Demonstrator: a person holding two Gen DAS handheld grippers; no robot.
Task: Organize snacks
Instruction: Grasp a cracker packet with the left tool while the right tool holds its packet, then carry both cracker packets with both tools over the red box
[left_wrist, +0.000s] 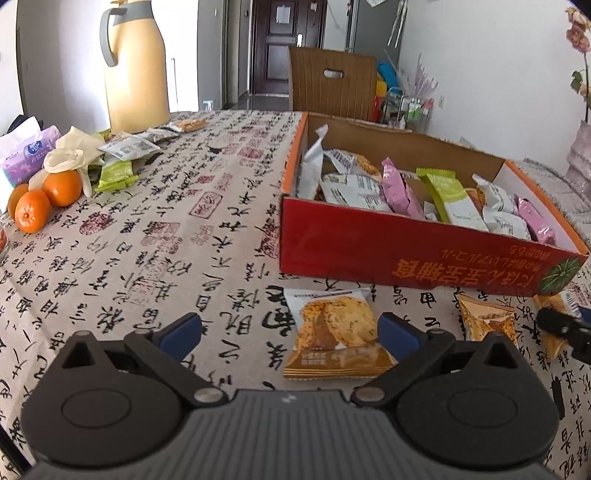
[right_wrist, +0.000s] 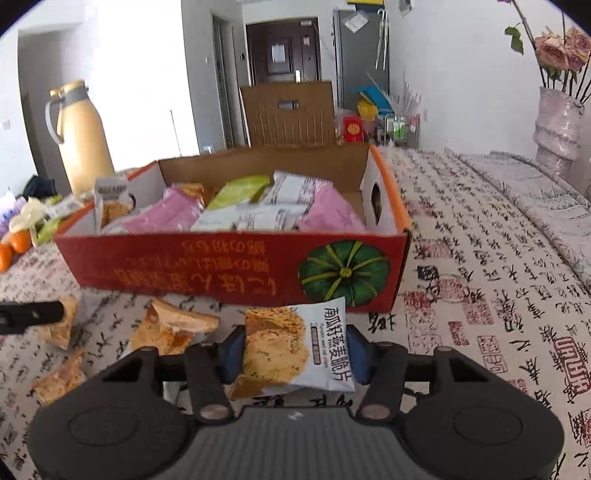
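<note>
Right gripper (right_wrist: 293, 352) clamped oat-crisp packet (right_wrist: 295, 354), blue pads pressing both sides; print read "Pumpkin seed oat crisps" beside Chinese characters. Left gripper (left_wrist: 290, 332) gaped wide above tablecloth (left_wrist: 166, 240), second packet (left_wrist: 334, 332) flat between fingers, nearer right pad. Red box (right_wrist: 229, 266) just beyond: pumpkin picture, upside-down yellow writing, pink, green, white packets inside. Flask (left_wrist: 135, 66), oranges (left_wrist: 48, 199), loose packets (left_wrist: 122, 158) far left.

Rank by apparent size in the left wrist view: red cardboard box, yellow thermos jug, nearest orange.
1. Red cardboard box
2. Yellow thermos jug, though farther away, so unsure
3. Nearest orange
</note>
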